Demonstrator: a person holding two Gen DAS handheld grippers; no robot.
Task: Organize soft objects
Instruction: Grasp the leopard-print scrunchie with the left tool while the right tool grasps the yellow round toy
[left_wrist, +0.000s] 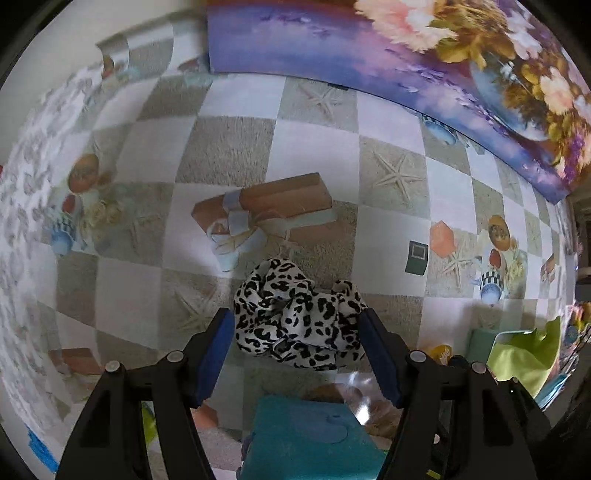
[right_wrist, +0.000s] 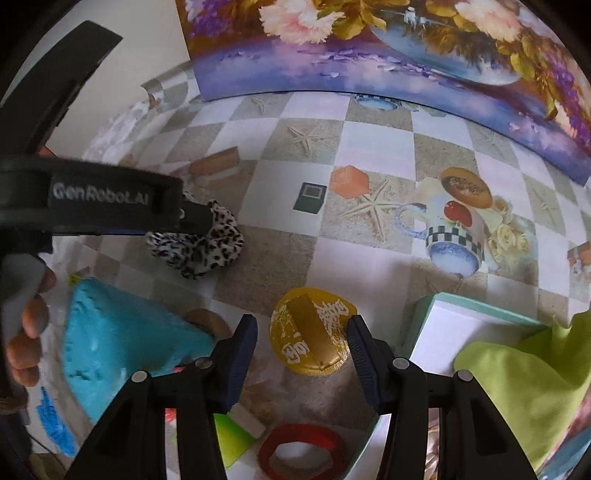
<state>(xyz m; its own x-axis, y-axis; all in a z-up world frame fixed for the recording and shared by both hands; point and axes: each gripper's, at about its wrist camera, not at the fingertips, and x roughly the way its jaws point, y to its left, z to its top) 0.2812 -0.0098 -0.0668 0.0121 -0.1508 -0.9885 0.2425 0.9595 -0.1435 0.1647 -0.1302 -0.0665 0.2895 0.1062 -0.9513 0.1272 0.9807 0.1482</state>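
Observation:
A leopard-print scrunchie (left_wrist: 295, 317) lies on the checkered tablecloth (left_wrist: 229, 147). My left gripper (left_wrist: 295, 319) points straight down over it, open, one blue pad on each side of the scrunchie. In the right wrist view the same scrunchie (right_wrist: 210, 251) shows under the left tool's black housing (right_wrist: 110, 199). My right gripper (right_wrist: 301, 325) is open around a round gold pouch with white characters (right_wrist: 310, 332). The pouch sits close to the right pad, with a gap at the left pad.
A teal cloth (right_wrist: 122, 339) lies left of the gold pouch, near a person's hand (right_wrist: 26, 332). A lime-green cloth (right_wrist: 517, 376) drapes over a mint-edged white box (right_wrist: 443, 332). A red ring (right_wrist: 303, 439) lies in front. A flower painting (left_wrist: 369, 55) stands behind.

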